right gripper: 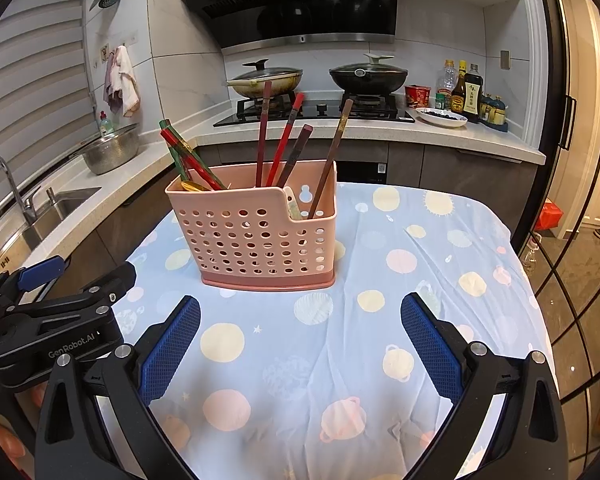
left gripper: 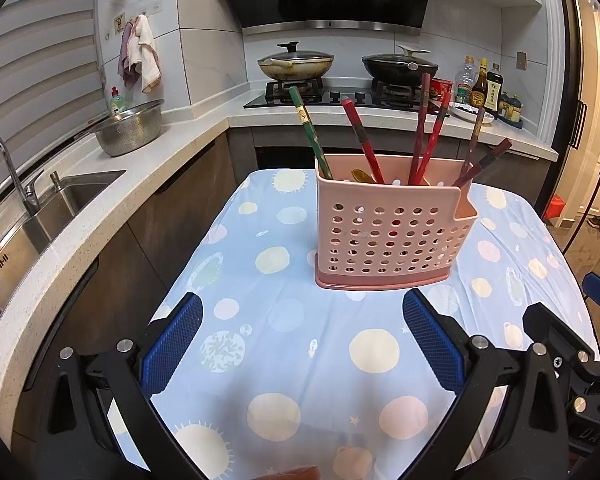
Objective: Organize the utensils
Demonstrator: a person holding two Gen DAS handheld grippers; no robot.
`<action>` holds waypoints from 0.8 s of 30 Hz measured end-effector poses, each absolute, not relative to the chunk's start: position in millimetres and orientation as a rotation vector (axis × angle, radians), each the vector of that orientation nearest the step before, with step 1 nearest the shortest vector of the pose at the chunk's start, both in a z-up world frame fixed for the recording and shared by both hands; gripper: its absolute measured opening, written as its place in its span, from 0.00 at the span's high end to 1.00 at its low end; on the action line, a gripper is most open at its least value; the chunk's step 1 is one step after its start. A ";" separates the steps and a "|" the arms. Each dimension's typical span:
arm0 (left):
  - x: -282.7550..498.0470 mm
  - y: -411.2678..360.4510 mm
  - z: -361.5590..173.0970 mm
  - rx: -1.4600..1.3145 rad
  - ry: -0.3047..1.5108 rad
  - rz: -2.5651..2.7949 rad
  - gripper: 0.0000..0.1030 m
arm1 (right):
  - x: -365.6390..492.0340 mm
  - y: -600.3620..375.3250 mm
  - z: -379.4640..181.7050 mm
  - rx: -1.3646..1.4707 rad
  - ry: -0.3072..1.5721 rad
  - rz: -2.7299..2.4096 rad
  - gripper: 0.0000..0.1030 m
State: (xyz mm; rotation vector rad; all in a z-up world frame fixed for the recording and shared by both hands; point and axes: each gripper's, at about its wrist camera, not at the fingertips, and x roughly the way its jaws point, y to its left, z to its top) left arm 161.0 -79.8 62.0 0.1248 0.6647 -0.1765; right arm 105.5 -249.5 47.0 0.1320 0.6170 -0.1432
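A pink perforated utensil holder [left gripper: 388, 236] stands on the table's far half; it also shows in the right wrist view [right gripper: 260, 236]. Several chopsticks stick up out of it: a green one [left gripper: 310, 138], red ones [left gripper: 362, 140] and dark brown ones [left gripper: 486, 160]. A gold spoon [left gripper: 362, 176] lies inside at the left. My left gripper [left gripper: 302, 316] is open and empty, a little in front of the holder. My right gripper [right gripper: 300, 316] is open and empty, also in front of the holder, to its right. The left gripper's body [right gripper: 60, 320] shows at the left of the right wrist view.
The table wears a light blue cloth with planets [left gripper: 284, 360]. To the left run a counter with a sink [left gripper: 40, 216] and a steel colander [left gripper: 130, 128]. Behind are a stove with two lidded woks [left gripper: 296, 64] and sauce bottles [left gripper: 484, 88]. A glass door [right gripper: 572, 240] is at the right.
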 end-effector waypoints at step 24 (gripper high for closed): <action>158.3 -80.6 61.8 0.127 0.666 -0.174 0.07 | 104.5 -248.3 45.0 0.139 0.625 -0.140 0.06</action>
